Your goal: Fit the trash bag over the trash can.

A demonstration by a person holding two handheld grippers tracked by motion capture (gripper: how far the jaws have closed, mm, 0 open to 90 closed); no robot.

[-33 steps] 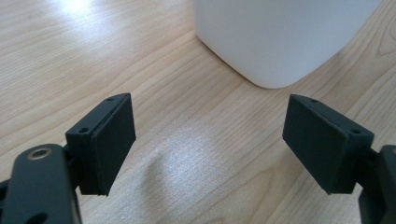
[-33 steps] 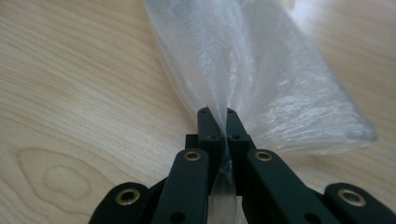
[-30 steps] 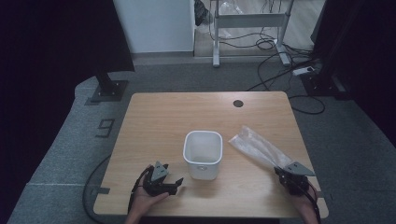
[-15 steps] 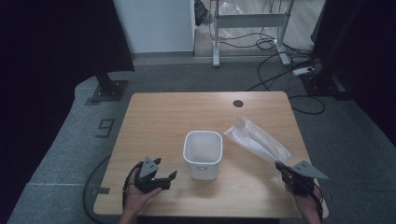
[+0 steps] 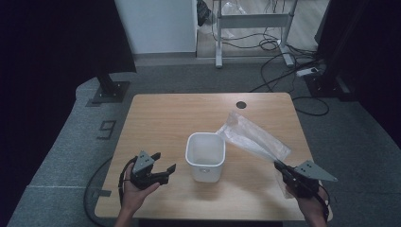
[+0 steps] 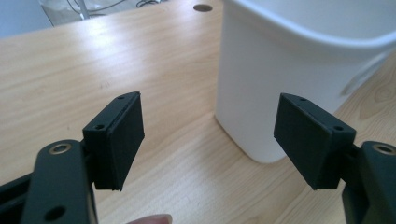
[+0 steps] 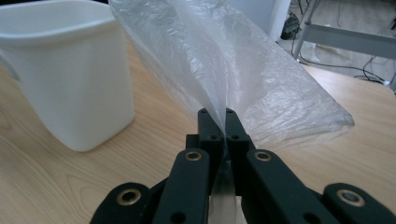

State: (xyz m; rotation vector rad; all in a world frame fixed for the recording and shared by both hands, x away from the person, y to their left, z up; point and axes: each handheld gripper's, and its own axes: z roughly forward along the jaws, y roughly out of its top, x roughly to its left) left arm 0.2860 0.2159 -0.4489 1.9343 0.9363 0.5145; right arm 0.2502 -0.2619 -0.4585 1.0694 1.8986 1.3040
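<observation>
While both hands rest at the near edge of the table (image 5: 156, 113), things stand as follows, left to right.

Left hand: the person's left hand (image 5: 135, 191) cups the left gripper (image 5: 163, 171) from below, low over the wood at the near left corner.

Left gripper: its jaws are spread wide apart with nothing between them; in the left gripper view (image 6: 208, 135) bare tabletop shows through the gap.

Fingertip: one fingertip (image 6: 150, 219) peeks in at the bottom edge of the left gripper view, just under the gap.

White bin: the white bin (image 5: 205, 156) stands upright just ahead of the left gripper and off toward its right jaw, near but not touching; in the left gripper view its wall (image 6: 285, 79) rises behind that jaw. From the right gripper it sits ahead and to the left (image 7: 70, 74).

Plastic bag: the clear plastic bag (image 5: 253, 137) stretches from the right gripper's tips away and to the left, its far end lying on the table just beside the bin; whether it touches the bin I cannot tell.

Right gripper: the right gripper (image 5: 278, 165) is clamped on the bag's near end, the film pinched flat between the closed jaws in the right gripper view (image 7: 219, 123), the bag (image 7: 224, 70) fanning up and outward from them.

Right hand: the right hand (image 5: 307, 201) holds that gripper at the near right corner.
</observation>
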